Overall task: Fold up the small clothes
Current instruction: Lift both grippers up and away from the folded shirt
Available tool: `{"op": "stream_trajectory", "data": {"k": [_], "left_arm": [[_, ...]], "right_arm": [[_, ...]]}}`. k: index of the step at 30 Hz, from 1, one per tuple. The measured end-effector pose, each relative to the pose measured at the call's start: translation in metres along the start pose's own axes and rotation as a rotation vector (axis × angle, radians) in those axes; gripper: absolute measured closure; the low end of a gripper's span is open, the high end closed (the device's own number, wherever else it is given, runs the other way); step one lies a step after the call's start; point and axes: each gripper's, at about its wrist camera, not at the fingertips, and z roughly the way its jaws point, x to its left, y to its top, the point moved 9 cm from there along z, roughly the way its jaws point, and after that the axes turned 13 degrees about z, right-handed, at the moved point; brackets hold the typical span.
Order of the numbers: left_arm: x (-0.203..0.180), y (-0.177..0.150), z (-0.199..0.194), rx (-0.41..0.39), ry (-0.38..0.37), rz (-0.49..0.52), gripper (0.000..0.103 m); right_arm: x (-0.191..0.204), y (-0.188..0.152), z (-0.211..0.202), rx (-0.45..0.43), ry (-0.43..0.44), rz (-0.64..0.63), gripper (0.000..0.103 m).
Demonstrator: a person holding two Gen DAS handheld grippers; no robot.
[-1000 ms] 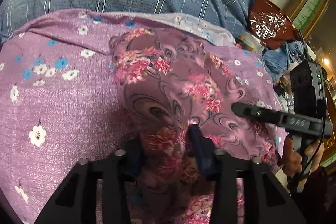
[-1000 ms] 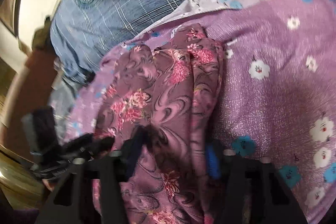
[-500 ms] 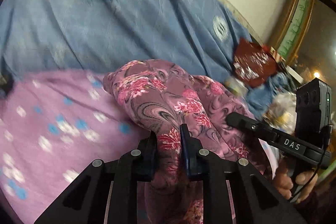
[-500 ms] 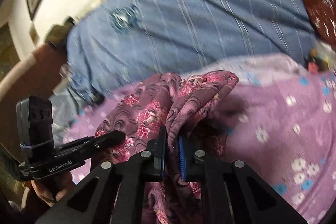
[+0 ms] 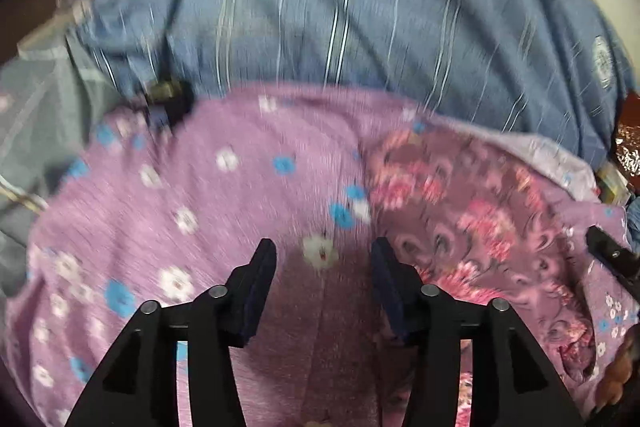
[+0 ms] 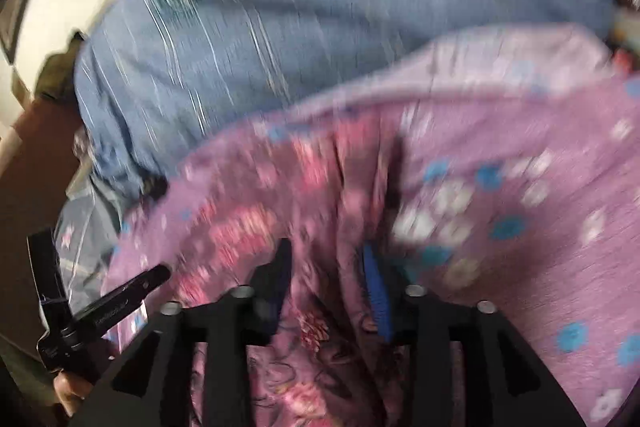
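I note my left gripper [image 5: 323, 259] with jaws wide and empty over the purple flowered sheet [image 5: 208, 211], the dark floral garment [image 5: 472, 227] lying just to its right, while my right gripper [image 6: 326, 263] has jaws parted around a fold of that garment [image 6: 320, 187].

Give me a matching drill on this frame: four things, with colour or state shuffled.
Things:
1. left hand-held gripper
2. right hand-held gripper
3. bedsheet
4. spread cloth

Descriptions:
A. blue with pale stripes
B. open, over bare cloth
C. lilac with white and blue flowers
D. open, with the rose-print garment between its fingers

Pairs: 1-B, 2-D, 3-A, 4-C
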Motion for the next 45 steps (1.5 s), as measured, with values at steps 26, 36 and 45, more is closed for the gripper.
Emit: {"op": "stream_trajectory", "data": {"k": [26,36,45], "left_arm": [[-0.108,-0.093,-0.256,-0.28,0.187,0.266,0.025],[-0.114,-0.134,-0.411,-0.491,0.295,0.24,0.005],[-0.11,-0.162,-0.463,-0.533,0.296,0.197,0.003]], "right_arm": [[0.05,-0.054,-0.149,-0.174,-0.216,-0.29,0.067],[0.09,-0.064,-0.251,-0.335,-0.238,-0.343,0.056],[0.109,-0.081,-0.292,-0.385,-0.24,-0.37,0.054]]}}
